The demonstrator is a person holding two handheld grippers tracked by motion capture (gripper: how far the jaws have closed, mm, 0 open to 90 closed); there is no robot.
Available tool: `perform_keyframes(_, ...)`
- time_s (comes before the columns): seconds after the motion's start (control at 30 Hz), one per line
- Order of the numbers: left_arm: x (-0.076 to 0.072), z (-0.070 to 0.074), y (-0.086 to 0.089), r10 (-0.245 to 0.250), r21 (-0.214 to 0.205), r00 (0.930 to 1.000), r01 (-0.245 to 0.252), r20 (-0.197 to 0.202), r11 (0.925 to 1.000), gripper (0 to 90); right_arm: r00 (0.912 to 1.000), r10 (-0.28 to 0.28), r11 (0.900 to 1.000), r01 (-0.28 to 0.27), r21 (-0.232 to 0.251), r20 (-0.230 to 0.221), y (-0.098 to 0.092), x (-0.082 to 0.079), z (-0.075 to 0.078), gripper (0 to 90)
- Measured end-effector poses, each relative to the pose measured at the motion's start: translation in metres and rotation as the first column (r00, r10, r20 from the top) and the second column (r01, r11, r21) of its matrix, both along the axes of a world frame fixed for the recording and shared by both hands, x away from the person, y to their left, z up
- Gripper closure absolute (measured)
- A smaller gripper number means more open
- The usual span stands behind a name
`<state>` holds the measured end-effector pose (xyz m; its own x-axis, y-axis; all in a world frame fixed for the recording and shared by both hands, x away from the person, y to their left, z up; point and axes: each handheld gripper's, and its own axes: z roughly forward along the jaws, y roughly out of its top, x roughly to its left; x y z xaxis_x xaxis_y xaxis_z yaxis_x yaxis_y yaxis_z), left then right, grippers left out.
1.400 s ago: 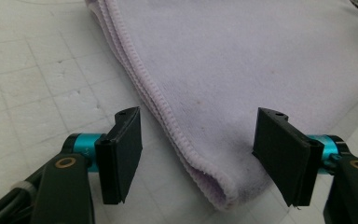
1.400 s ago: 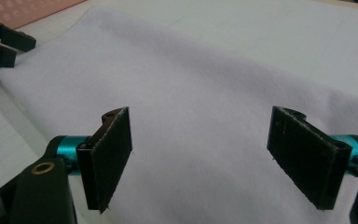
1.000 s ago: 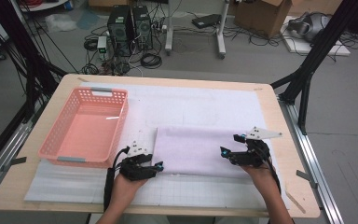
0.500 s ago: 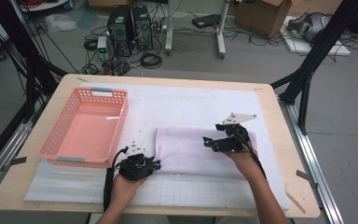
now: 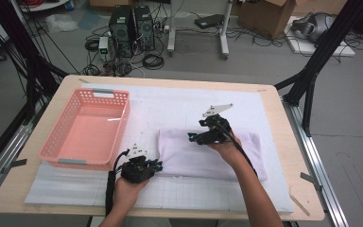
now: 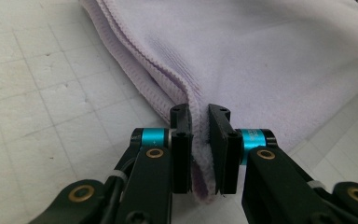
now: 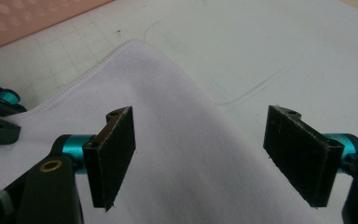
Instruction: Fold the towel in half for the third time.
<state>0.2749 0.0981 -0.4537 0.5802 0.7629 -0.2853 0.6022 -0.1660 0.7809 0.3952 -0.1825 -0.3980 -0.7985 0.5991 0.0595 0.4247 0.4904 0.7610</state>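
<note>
At table front | left gripper (image 6: 199,140) just closed, grasping towel (image 5: 208,153) corner | right gripper (image 7: 200,156) released above towel

A lab or workshop: computer towers (image 5: 132,23), tangled cables (image 5: 123,56) and a cardboard box (image 5: 264,12) crowd the grey floor at the frame's top, black frame struts (image 5: 319,56) at right.

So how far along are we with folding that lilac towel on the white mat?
Done: the lilac fleece towel already lies folded to a long strip beside the pink plastic basket. In hand: the left gripper has just been closing and pinches the towel's near-left corner layers; the right gripper hovers open above the cloth, holding nothing. Left: probably another fold, perhaps then into the basket, which looks empty.
</note>
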Motion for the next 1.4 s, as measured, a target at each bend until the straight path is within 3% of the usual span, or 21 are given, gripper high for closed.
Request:
perform_keyframes(0.33,0.001,-0.001,0.004,0.000,-0.036,0.9999,-0.001,-0.011,0.9994,79.8,0.9986,0.039,0.9980,-0.041,-0.048,-0.034,0.034,0.022,-0.008,25.9)
perform_keyframes(0.73,0.002,-0.002,0.006,0.001,-0.067,0.9992,-0.003,-0.039,0.9978,79.8,0.9943,0.081,0.9885,-0.089,-0.122,-0.069,0.072,0.044,-0.027,36.2)
perform_keyframes(0.93,0.003,-0.002,0.007,0.004,-0.067,0.9988,-0.008,-0.050,0.9977,79.6,0.9882,0.127,0.9800,-0.138,-0.143,-0.086,0.086,0.051,-0.028,48.0)
perform_keyframes(1.27,0.003,-0.003,0.008,0.011,-0.073,0.9973,-0.016,-0.072,0.9972,78.8,0.9647,0.229,0.9507,-0.250,-0.183,-0.130,0.101,0.053,-0.029,69.2)
perform_keyframes(1.4,0.003,-0.004,0.008,0.017,-0.076,0.9966,-0.023,-0.081,0.9968,79.1,0.9599,0.239,0.9481,-0.263,-0.178,-0.146,0.101,0.051,-0.028,80.4)
